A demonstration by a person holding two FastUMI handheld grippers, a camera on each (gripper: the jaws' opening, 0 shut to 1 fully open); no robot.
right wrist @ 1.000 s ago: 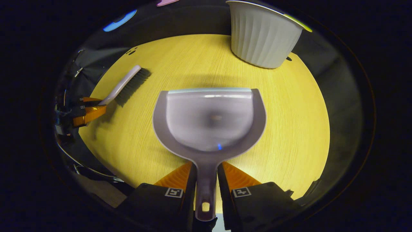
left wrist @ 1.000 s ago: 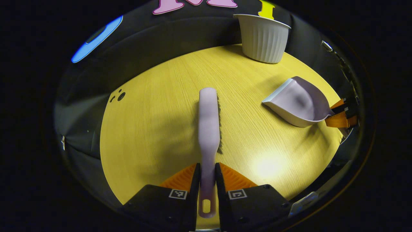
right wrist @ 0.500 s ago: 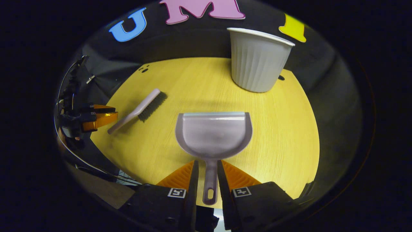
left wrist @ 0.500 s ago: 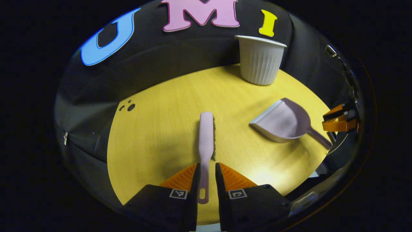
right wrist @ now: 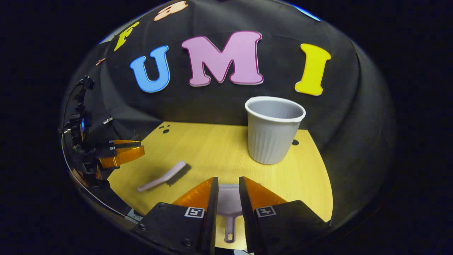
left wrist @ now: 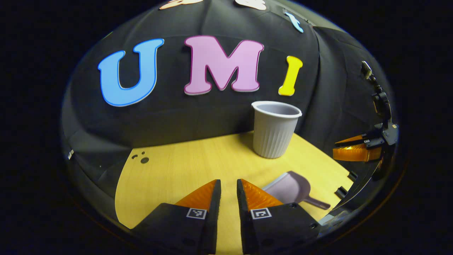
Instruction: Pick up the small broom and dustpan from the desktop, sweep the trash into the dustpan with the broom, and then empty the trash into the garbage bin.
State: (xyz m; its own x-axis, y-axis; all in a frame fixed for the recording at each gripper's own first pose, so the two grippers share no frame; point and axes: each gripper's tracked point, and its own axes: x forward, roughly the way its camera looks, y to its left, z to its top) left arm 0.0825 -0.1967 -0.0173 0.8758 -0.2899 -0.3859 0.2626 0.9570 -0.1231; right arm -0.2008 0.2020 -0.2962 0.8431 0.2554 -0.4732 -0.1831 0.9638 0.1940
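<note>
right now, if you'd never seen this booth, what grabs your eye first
The pale ribbed bin stands upright at the back of the yellow table. Nearer, the dustpan lies flat just past the right gripper, and the small broom lies off to its left, neither being held.

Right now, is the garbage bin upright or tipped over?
Upright: the garbage bin stands on its base on the desk, open rim up.

Yellow wood-grain desktop (left wrist: 177, 170); black cloth wall (left wrist: 177, 120) behind.
</note>
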